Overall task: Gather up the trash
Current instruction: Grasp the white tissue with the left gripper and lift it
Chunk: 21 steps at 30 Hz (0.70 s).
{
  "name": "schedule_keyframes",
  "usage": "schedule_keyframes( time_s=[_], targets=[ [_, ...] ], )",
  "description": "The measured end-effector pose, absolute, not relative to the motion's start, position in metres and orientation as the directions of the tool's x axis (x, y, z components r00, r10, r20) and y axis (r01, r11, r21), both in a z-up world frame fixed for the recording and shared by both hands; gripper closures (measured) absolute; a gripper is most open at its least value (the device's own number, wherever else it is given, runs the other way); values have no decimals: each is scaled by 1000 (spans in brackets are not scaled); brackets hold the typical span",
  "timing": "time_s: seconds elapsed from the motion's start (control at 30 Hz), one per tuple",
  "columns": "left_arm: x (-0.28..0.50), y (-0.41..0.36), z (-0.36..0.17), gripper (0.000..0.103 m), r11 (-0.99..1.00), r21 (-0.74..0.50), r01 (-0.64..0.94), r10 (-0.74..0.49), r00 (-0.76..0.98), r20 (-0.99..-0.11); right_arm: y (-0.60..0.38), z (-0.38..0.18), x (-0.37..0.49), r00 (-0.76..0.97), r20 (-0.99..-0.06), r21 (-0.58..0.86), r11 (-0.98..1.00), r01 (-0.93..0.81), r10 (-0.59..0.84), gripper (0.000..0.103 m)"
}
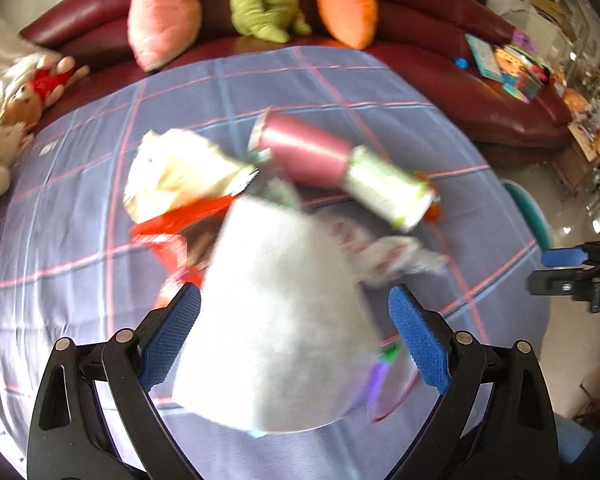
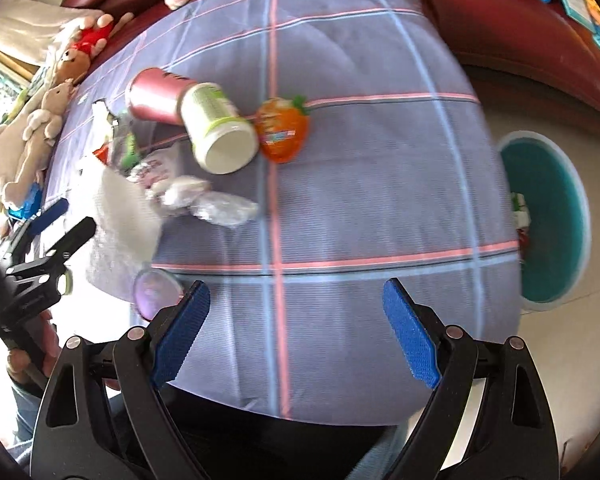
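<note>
Left tool (image 1: 294, 334): jaws wide; the white crumpled paper sheet (image 1: 276, 320) lies between them, and blur hides whether the pads press it.
Right tool (image 2: 296, 334): jaws wide, empty, over bare checked cloth on the table (image 2: 360, 200).
Trash location: pink-and-white cylindrical container (image 2: 192, 120), orange carrot-shaped packet (image 2: 282, 130) and clear crumpled wrapper (image 2: 224, 206) clustered mid-table; teal round bin (image 2: 552, 220) beside the table edge.
Risk: the paper may slip out if unclamped; a sweep could roll the container.

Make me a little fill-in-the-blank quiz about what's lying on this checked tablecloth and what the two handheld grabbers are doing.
1. The left gripper has a white ____ between its jaws.
2. The right gripper has its jaws ____, with nothing between them.
3. The pink can lies on its ____.
4. The packet beside the white jar is shaped like a ____.

Missing words: paper roll; open; side; carrot
</note>
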State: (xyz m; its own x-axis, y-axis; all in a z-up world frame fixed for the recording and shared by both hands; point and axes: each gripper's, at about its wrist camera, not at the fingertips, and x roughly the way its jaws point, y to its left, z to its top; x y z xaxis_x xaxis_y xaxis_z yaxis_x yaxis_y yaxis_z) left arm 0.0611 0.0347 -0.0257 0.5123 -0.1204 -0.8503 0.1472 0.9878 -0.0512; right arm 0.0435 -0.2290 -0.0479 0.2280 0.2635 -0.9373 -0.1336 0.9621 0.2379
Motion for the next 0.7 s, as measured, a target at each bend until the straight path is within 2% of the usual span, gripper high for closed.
schedule_keyframes(
  time_s=[0.17,0.23,0.27,0.3,0.33,0.37,0.4,0.47,0.7],
  targets=[
    [55,44,-39,8,992,-12,122,-74,522,-850,-212,-55,40,206,-936,258,955,-147,285,19],
    [52,40,-42,16,991,24,132,-51,536,-843,-207,-58,39,199,-938,258,954,-149,285,19],
    [52,37,-44,30,989,44,139,-38,538,-842,-205,-58,40,197,-939,256,955,-151,283,19],
    [52,36,-46,47,988,48,144,-37,535,-844,-204,-59,40,195,-940,254,955,-152,281,19],
    [54,36,-49,57,988,34,150,-50,525,-849,-203,-59,40,192,-941,250,956,-155,278,19],
    [55,37,-50,75,989,17,150,-64,521,-851,-201,-59,41,192,-942,246,956,-158,274,19],
    [56,39,-50,86,989,3,147,-75,521,-850,-199,-59,41,194,-944,238,957,-164,268,19],
    [58,45,-45,98,989,-22,143,-96,531,-842,-196,-57,43,197,-946,226,959,-171,258,19],
    [59,78,-12,98,976,-176,128,-218,564,-797,-164,-45,58,206,-943,204,944,-260,260,19]
  ],
)
